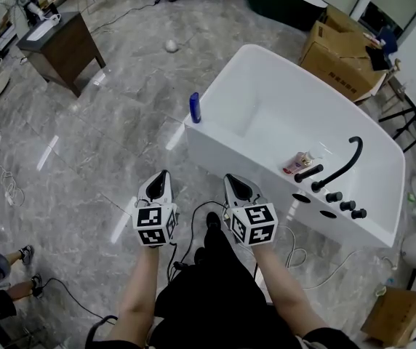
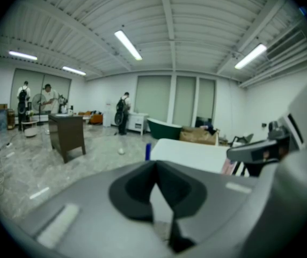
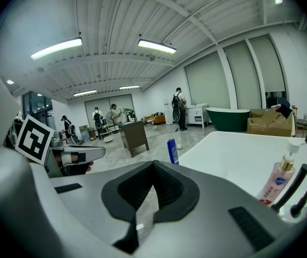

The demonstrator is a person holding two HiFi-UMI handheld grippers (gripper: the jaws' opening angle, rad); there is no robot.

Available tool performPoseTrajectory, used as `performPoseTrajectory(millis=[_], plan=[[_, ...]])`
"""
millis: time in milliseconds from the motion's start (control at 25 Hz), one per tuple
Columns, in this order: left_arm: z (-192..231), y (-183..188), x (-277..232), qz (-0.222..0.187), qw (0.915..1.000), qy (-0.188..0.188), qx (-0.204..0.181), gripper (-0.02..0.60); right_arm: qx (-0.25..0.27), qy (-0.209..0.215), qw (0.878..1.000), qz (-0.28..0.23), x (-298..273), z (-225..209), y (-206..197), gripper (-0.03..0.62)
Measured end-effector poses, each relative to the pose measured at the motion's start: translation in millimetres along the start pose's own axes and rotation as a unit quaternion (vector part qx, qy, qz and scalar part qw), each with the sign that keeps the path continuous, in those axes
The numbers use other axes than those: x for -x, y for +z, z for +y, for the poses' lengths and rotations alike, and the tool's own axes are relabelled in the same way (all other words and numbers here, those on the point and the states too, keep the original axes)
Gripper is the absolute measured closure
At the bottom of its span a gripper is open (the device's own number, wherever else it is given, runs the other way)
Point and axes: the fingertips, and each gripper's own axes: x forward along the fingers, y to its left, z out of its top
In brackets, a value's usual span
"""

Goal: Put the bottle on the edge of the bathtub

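A blue bottle [image 1: 195,107] stands upright on the near left corner of the white bathtub's rim [image 1: 230,140]. It also shows as the blue bottle [image 2: 148,151] in the left gripper view and the blue bottle [image 3: 172,151] in the right gripper view. A pink pump bottle [image 1: 297,163] sits on the tub deck by the black faucet [image 1: 342,167]; the right gripper view has this pump bottle [image 3: 279,180] too. My left gripper [image 1: 163,176] and right gripper [image 1: 232,179] hover side by side over the floor in front of the tub, both shut and holding nothing.
A brown wooden cabinet [image 1: 59,49] stands at the far left. Cardboard boxes [image 1: 339,57] sit behind the tub and another box [image 1: 397,315] at the lower right. Cables [image 1: 193,238] trail on the marble floor near my feet. A person's shoes [image 1: 28,254] show at the lower left.
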Motion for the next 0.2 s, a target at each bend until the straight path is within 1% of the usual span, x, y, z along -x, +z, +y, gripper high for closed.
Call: performPoseTrajectory(millis=[200], plan=[[8, 8, -26, 0.001, 1.0, 0.002, 0.002, 0.572, 0.003, 0.004, 1.0, 0.002, -21, -12, 10, 0.592]])
